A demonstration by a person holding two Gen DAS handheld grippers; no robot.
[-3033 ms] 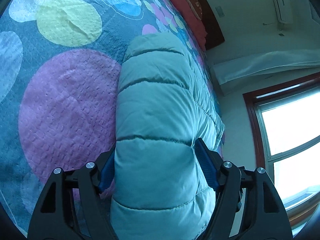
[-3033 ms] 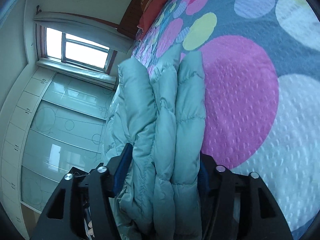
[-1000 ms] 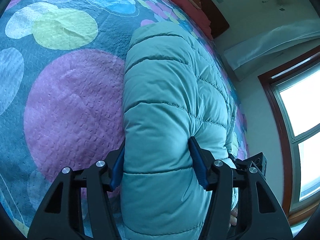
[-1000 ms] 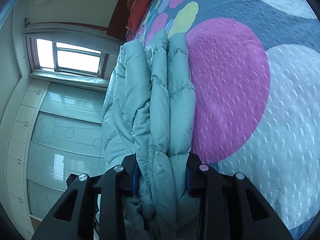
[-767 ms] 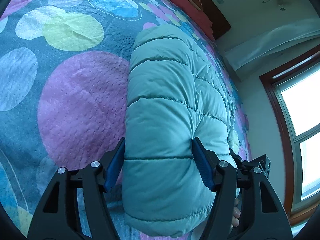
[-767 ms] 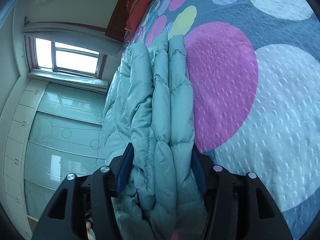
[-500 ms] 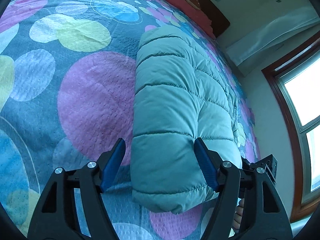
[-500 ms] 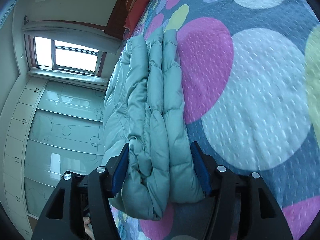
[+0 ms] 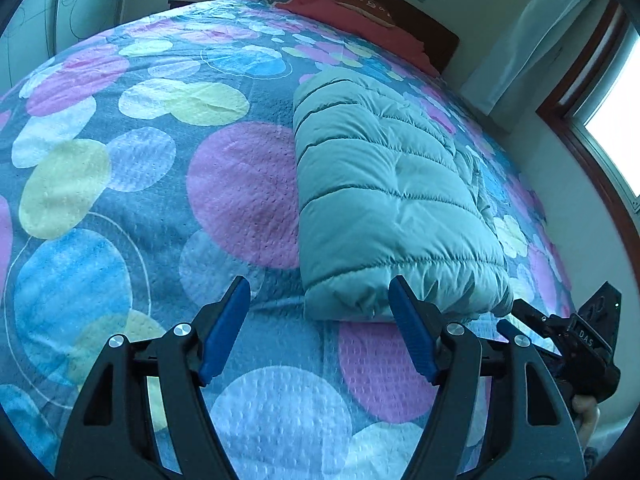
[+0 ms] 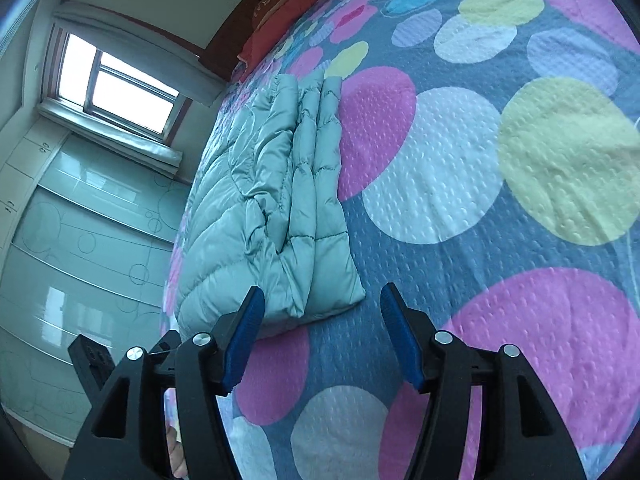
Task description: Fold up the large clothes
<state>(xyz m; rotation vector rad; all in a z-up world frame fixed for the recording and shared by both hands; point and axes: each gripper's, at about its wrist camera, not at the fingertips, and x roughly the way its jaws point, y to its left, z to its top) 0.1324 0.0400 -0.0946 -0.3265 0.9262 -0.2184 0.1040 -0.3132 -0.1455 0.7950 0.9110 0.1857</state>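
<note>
Left wrist view: my left gripper [image 9: 320,320] stands with its jaws apart and nothing between them, hanging just short of the near end of the folded puffer jacket [image 9: 384,200]. Its blue pads [image 9: 224,328] touch no fabric. My right gripper [image 10: 320,328] is the same in its own view, parted and empty, just off the jacket's [image 10: 280,208] near corner, and it shows at the edge of the left view too [image 9: 560,340]. Neither figure has changed in the last half second, so both sets of jaws have finished opening.

The jacket lies as a thick folded bundle on the circle-patterned bedspread [image 9: 120,200], its long side running away from me toward the red pillow [image 9: 360,4] at the headboard, with the window [image 10: 116,84] side of the bed beyond it.

What worries me is the jacket itself. It is puffy and slick, and I judge the trapped air will push the layers apart, so the top fold could creep open or slide off toward the window side. From the right wrist view the stacked edges look uneven and bunched on that side, which would help it slump. If I go back in carelessly, a pad could snag a single layer and drag the whole fold askew.
</note>
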